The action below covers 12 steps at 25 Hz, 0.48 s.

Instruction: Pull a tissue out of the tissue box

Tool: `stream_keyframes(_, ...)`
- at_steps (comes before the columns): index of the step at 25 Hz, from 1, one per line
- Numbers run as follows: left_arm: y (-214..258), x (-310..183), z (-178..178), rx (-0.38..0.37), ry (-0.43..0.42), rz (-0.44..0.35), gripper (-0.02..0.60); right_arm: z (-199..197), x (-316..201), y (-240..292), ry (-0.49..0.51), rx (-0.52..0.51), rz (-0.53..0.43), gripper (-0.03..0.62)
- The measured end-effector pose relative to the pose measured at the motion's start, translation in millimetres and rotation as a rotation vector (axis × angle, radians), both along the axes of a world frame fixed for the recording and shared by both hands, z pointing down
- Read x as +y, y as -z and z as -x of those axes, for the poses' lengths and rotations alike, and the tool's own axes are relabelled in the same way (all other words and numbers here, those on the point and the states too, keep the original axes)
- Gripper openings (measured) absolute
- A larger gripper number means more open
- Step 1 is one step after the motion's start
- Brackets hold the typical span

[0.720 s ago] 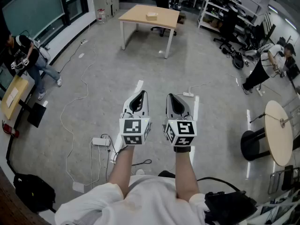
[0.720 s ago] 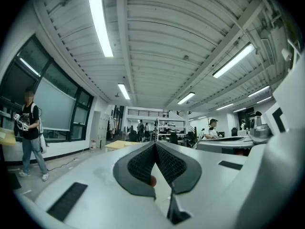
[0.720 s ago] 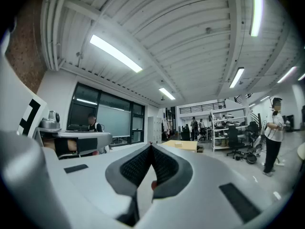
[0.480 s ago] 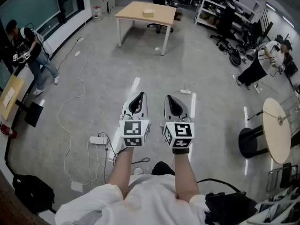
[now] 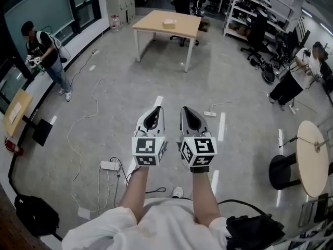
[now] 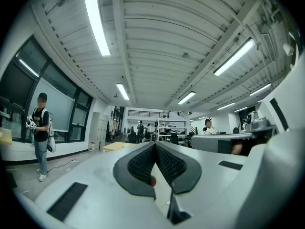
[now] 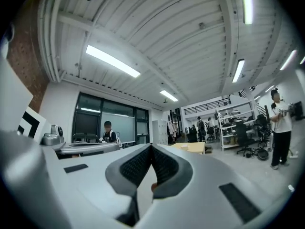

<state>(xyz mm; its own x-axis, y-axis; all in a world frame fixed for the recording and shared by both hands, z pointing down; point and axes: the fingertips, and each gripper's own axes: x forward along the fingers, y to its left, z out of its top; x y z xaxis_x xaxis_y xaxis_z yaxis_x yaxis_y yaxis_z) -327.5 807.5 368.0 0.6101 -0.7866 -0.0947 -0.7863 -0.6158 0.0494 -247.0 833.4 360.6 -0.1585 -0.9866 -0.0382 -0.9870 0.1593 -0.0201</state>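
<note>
Jaws are riding forward with us: the power strip point(image 5: 109, 165) is sitting lower in frame than in the earlier frame. We're keeping the left gripper point(image 5: 155, 109) and right gripper point(image 5: 185, 109) clenched, pads meeting, nothing between. Tissue box point(image 5: 168, 21) is sitting on the far tabletop point(image 5: 151, 22), dead ahead, well apart, neither hand nearer; its long axis is too small to tell. Only the head view is showing the box clearly; the gripper views are confirming empty jaws.

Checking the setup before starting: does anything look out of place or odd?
Loose white cables and a power strip lie strewn over the floor near the person's shoe, a possible trip hazard. The tissue box sits on the far table; nothing else stands out.
</note>
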Motion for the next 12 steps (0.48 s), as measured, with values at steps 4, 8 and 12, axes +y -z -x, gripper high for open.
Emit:
stream_keyframes(4,2,-9,-40,0.022,0.006,-0.021,-0.012,-38,-9,-1,0.005,0.005,0.0,-0.002)
stream_keyframes(8,3,-20,-82,0.018,0.01,-0.013,-0.012,-77,-23,4,0.018,0.011,-0.006,-0.002)
stream_keyframes(12,-16,-18,-97,-0.018,0.017,0.008,-0.012,-91,-26,-15,0.02,0.029,0.022,-0.002)
